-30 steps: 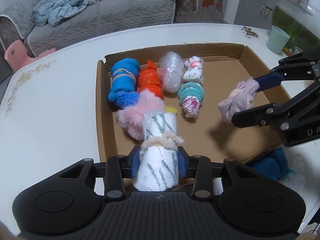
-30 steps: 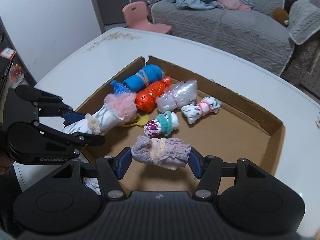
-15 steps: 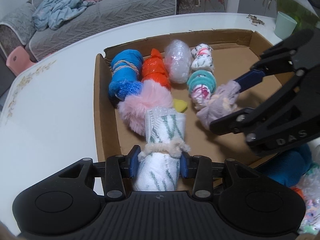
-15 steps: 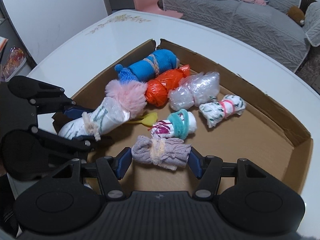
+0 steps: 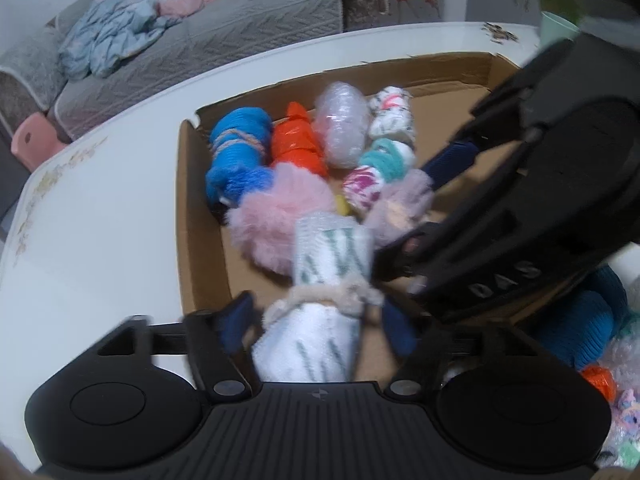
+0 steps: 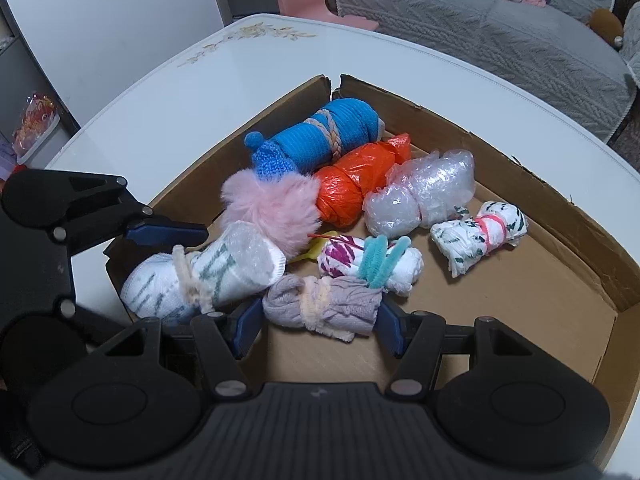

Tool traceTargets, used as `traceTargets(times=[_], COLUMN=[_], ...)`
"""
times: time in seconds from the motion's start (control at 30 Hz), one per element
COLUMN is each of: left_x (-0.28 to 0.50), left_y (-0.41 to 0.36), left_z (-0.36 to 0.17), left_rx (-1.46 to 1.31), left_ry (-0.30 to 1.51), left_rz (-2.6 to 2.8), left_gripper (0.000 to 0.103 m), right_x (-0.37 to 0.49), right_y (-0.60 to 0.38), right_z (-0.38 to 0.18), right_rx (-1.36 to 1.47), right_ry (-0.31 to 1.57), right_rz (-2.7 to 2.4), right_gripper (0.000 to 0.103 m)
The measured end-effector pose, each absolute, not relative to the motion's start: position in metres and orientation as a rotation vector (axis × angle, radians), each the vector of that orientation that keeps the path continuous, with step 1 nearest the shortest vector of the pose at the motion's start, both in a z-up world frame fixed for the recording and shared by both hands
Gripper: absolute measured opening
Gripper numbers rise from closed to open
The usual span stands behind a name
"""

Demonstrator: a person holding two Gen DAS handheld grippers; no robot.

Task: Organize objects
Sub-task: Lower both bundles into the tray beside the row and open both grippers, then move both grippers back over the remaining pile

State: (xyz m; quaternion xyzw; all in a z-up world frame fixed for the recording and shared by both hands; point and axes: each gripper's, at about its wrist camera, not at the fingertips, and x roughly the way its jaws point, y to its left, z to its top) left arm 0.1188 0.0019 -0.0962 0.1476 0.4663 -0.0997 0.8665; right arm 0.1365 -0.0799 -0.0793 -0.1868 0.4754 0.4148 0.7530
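A white green-streaked roll (image 6: 200,276) tied with cream cord lies at the cardboard box's (image 6: 560,216) seven o'clock edge. At its four o'clock, touching it, a lilac knitted roll (image 6: 324,304) lies crosswise, cream-banded, below the teal-tied floral bundle (image 6: 372,262).

A brown cardboard tray (image 6: 568,216) is showing a blue knitted roll (image 6: 320,140), an orange plastic bundle (image 6: 356,184), a pink fluffy pompom (image 6: 272,212), a lilac roll (image 6: 324,304) and a white roll with green streaks (image 6: 200,276)
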Motion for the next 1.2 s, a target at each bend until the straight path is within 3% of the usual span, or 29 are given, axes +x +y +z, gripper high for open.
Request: traceTargets(times=[0.03,0.27,0.33,0.53,1.0,1.2], left_x=[0.116,0.098,0.092,0.076,0.005,-0.037], left_y=[0.000,0.003,0.006,0.021,0.031,0.018], left_z=[-0.094,-0.074,-0.066,-0.047,-0.042,-0.048], left_rx=[0.323,0.305,0.293,0.234,0.152,0.106], left_ry=[0.962,0.937,0.926,0.901,0.905,0.927], left_rz=[-0.201,-0.192,-0.187,-0.156,-0.205,-0.328], left_gripper=[0.088,0.089,0.091,0.094,0.094,0.094], right_x=[0.137,0.135,0.132,0.130,0.083,0.022], right_y=[-0.079,-0.078,-0.078,-0.087,-0.183,-0.224], right_z=[-0.079,-0.081,-0.079,-0.057,0.010,-0.001], right_rx=[-0.407,-0.393,-0.401,-0.363,-0.277,-0.280], right_ry=[1.038,1.055,1.051,1.013,0.882,0.913], right_rz=[0.907,0.922,0.928,0.935,0.812,0.785], right_gripper=[0.057,0.061,0.069,0.078,0.081,0.082])
